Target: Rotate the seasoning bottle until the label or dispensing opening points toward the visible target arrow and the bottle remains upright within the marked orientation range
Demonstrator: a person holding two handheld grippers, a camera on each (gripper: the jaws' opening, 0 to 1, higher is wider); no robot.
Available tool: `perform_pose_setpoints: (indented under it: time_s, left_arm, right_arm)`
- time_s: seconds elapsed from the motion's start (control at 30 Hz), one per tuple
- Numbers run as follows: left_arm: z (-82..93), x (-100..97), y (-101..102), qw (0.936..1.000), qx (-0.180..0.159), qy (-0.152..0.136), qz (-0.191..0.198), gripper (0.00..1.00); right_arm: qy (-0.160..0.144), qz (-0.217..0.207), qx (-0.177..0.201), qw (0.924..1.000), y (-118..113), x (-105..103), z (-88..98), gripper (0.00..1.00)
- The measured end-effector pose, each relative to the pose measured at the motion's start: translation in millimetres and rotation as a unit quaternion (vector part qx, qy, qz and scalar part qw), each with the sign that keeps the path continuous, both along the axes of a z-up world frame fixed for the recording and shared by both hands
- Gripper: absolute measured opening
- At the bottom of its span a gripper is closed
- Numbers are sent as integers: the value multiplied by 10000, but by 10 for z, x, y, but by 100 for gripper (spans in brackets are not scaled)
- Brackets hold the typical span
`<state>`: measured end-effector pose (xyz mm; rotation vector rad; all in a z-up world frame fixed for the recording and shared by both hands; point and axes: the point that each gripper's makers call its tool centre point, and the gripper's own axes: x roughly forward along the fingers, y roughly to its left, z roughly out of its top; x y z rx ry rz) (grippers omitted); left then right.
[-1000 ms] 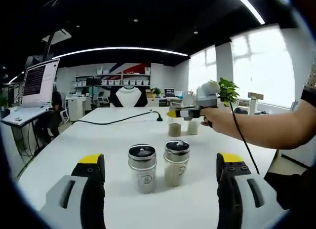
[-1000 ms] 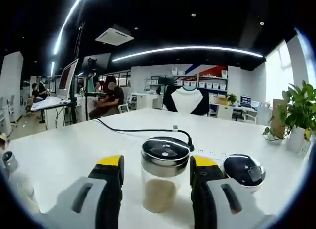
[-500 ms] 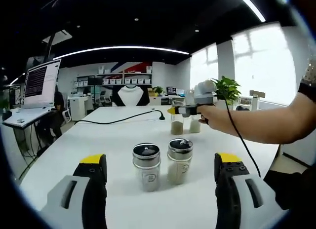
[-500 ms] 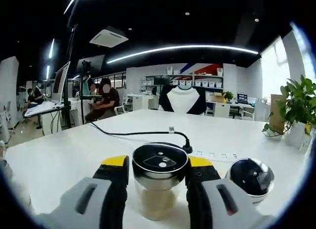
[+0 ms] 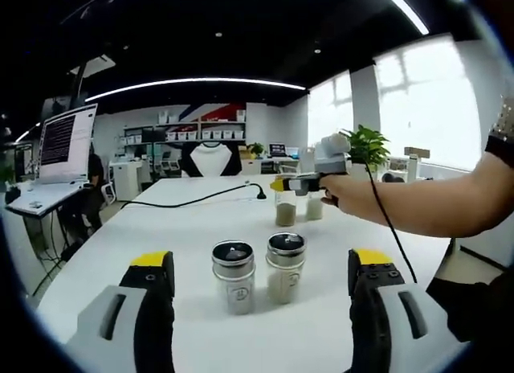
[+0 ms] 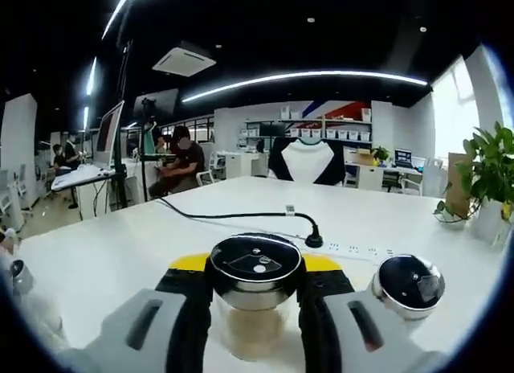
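Note:
A glass seasoning bottle with a steel collar and black lid stands upright on the white table, tan powder inside. My right gripper is shut on it, the yellow-tipped jaws pressing both sides below the lid. From the left gripper view, this same gripper sits at the far middle, held by a person's hand over that bottle. My left gripper stands open and wide, with two more upright bottles ahead of its jaws, untouched.
A second dark-lidded bottle stands just right of the held one. A black cable runs to a white power strip behind it. A potted plant is at the far right. The person's forearm crosses over the table's right side.
My right gripper's jaws have closed from a loose gap onto the bottle. The left gripper view has drawn back slightly; its two bottles stay put.

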<state>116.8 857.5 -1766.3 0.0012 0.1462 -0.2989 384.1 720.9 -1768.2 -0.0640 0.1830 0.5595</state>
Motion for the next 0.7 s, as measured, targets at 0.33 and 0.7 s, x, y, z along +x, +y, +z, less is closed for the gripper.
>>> perform_pose_setpoints:
  time_s: [0.33, 0.7]
  left_arm:
    - [55, -77, -375, 9992, 47, -8, -387, 94]
    - [209, -226, -1089, 9918, 184, -179, -1254, 90]
  right_arm:
    - [225, 534, 385, 9976, -119, -603, 2, 38]
    - [183, 1272, 672, 9894, -152, -1849, 393, 38]
